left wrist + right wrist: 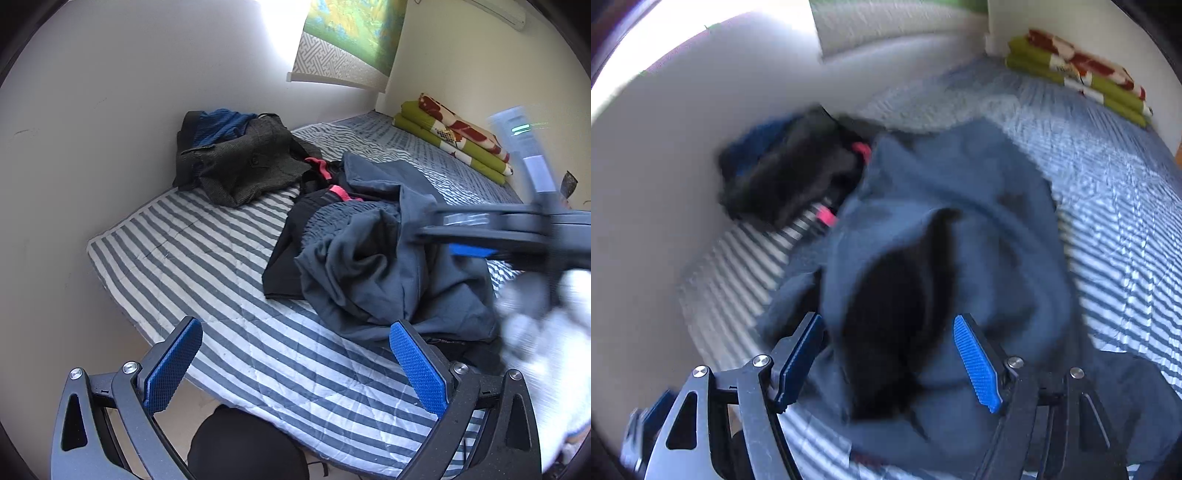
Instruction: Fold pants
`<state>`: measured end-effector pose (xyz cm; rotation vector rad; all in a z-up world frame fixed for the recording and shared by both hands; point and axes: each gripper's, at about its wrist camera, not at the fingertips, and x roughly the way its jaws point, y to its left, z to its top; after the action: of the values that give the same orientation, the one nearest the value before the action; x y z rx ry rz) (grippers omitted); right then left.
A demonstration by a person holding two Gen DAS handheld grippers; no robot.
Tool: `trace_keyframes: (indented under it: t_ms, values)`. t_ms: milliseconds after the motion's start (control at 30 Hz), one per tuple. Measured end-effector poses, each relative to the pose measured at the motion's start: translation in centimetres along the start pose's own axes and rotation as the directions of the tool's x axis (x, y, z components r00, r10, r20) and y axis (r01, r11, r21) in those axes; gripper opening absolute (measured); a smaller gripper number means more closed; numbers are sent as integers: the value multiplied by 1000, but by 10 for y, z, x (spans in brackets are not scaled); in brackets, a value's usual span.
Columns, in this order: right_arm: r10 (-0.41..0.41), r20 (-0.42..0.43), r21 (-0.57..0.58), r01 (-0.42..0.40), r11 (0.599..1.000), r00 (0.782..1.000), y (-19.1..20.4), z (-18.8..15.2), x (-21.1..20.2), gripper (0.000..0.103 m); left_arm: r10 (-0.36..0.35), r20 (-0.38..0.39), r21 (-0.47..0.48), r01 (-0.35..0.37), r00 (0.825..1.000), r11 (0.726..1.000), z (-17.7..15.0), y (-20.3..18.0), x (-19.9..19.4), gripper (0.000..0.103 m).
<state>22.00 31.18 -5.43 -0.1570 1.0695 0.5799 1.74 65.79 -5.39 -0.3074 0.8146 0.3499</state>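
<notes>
**Two grippers over one heap of pants**

From the left wrist view we count two blue pads on the left gripper [295, 363], standing wide apart with nothing between them but the striped mattress [207, 243] below. One crumpled pair of grey-blue pants [384, 254] lies in a heap on the mattress, ahead and to the right of the pads, not touching them. A black garment [291, 243] with pink trim sticks out from under the left side of the heap. Farther back, against the wall [110, 129], sits one dark grey knit [243, 166] with a blue piece [221, 123] behind it. One folded green blanket [454, 144] with red flowers lies in the far corner. A wall hanging [351, 37] is above. The right gripper [469, 236] comes in from the right edge, blurred, over the pants; we cannot tell from here how its jaws stand. A white-gloved hand [543, 325] is behind it, also blurred. One dark round thing [247, 446] shows below the mattress edge.

From the right wrist view, heavily blurred, we see the right gripper [888, 360] with its two pads apart, clamped on nothing. The pants [960, 206] fill the middle of the picture beneath and between the fingers, with one dark fold or opening in the cloth there. The dark knit [783, 177] lies beyond on the left, and the green blanket [1082, 77] at the far right. The mattress [1119, 206] runs down both sides.
</notes>
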Motion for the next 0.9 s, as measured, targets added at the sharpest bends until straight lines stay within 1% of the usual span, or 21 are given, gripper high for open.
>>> trace_keyframes:
  t_ms: [67,100,133,167,200,233,267,300,333,367,433,500,600,667,700,733,767,800,833,867,900]
  values:
    - [-17,-36,39,19,999,999,-9,5,19,29,6,-2,-1,-6,1000,1000,1,3,2,103]
    - [-22,-66,69,27,997,998,-18,6,25,6,10,-1,0,-10,1000,1000,1,5,2,103]
    - [-7,-71,102,14,995,997,-27,4,24,5,13,3,1,-13,1000,1000,2,6,2,103]
    - [25,-48,150,-18,989,999,-44,2,18,5,18,7,1,-18,1000,1000,3,8,2,103]
    - [8,-14,171,-5,985,1000,-60,0,6,3,24,13,1,-24,1000,1000,5,9,5,102]
    - [-25,13,180,22,983,1000,-72,-4,-4,3,27,13,1,-27,1000,1000,7,10,6,102]
    - [-108,67,185,94,978,992,-88,-8,-22,3,31,11,2,-31,999,1000,10,10,11,102]
    - [-175,112,189,152,970,978,-104,-12,-38,3,32,8,4,-32,999,999,11,10,14,102]
    - [-244,149,216,209,954,958,-126,-19,-57,3,31,3,7,-31,1000,999,13,9,17,102]
    - [-279,160,255,234,938,947,-149,-26,-72,3,26,-4,10,-26,1000,1000,14,7,20,102]
    - [-316,160,347,246,905,935,-193,-40,-95,3,17,-6,34,-16,1000,999,18,-2,28,102]
    - [-405,164,437,302,847,900,-241,-65,-126,3,7,-9,64,-7,1000,998,21,-15,32,101]
    - [-501,154,558,344,756,852,-302,-108,-166,3,-15,-14,111,17,1000,994,28,-40,40,101]
    - [-552,143,616,363,700,821,-328,-131,-187,3,-43,-27,145,46,999,988,34,-64,48,100]
    - [-597,131,642,391,659,791,-339,-145,-199,3,-55,-29,155,59,998,986,36,-72,50,100]
    - [-631,122,654,416,631,766,-347,-151,-205,3,-67,-29,166,71,997,984,38,-80,51,100]
    - [-677,113,674,444,590,727,-358,-164,-216,3,-71,-26,179,75,997,981,40,-89,52,100]
    - [-695,103,679,461,572,711,-365,-170,-220,3,-75,-23,196,78,997,977,42,-101,55,100]
    - [-708,91,685,471,555,701,-374,-174,-225,3,-80,-24,205,83,997,975,43,-108,57,100]
    - [-707,74,698,470,541,703,-386,-184,-230,3,-85,-28,216,89,996,972,44,-119,60,100]
    - [-692,63,696,466,547,719,-394,-188,-231,3,-89,-34,222,95,995,970,44,-126,63,100]
